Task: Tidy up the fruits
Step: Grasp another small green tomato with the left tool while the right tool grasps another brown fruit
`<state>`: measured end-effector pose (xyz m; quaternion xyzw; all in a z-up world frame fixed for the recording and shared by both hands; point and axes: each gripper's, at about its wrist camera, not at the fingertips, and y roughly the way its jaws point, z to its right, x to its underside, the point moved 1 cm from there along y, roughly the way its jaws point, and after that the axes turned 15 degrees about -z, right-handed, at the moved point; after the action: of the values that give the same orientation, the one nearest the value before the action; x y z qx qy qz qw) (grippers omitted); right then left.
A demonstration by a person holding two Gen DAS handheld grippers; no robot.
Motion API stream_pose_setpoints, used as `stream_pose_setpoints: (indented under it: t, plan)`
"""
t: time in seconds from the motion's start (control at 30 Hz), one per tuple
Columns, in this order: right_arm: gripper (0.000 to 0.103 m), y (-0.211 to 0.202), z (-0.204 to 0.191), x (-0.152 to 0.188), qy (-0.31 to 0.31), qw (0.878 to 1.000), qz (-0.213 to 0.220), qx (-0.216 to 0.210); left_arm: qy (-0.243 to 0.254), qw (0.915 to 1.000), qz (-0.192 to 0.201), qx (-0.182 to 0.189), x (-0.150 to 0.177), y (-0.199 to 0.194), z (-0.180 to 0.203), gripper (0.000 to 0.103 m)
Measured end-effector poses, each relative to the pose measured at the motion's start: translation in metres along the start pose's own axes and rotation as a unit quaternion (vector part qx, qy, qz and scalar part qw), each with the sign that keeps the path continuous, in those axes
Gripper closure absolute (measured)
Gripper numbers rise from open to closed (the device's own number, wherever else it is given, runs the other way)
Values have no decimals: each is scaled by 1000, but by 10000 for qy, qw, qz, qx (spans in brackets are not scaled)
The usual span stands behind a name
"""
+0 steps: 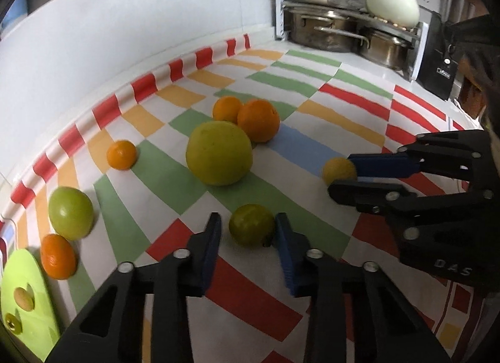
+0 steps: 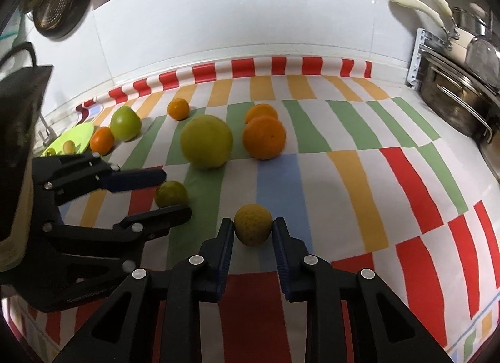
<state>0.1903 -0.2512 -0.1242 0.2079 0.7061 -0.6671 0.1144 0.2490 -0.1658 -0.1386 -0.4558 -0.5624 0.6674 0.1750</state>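
A small green citrus [image 1: 251, 224] lies on the chequered cloth between the blue pads of my left gripper [image 1: 248, 219], which is shut on it. In the right wrist view the same gripper [image 2: 176, 194] comes in from the left around that fruit [image 2: 171, 193]. My right gripper [image 2: 253, 222] is shut on a small yellow fruit [image 2: 253, 224]; in the left wrist view it [image 1: 342, 174] holds this fruit [image 1: 337, 169] at the right. Beyond them sit a large yellow-green fruit [image 1: 218, 153], two oranges [image 1: 257, 121] and a small mandarin [image 1: 122, 155].
A green fruit [image 1: 71, 213] and another mandarin [image 1: 57, 256] lie at the left beside a lime-green board [image 1: 31, 331] with small items on it. A rack of steel pots [image 1: 343, 28] and a black appliance [image 1: 437, 60] stand at the back right. A white tiled wall [image 2: 250, 19] borders the counter.
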Motion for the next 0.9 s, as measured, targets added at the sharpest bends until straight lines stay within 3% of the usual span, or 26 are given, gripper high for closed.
stream_pose_setpoints:
  t: [0.5, 0.9]
  plan:
    - [76, -27, -12, 0, -145, 9993, 326, -144, -789, 9964, 291, -94, 16, -46, -5, 74]
    - [76, -62, -39, -1, -532, 9952, 721, -392, -1555, 9840, 652, -568, 48, -98, -15, 74]
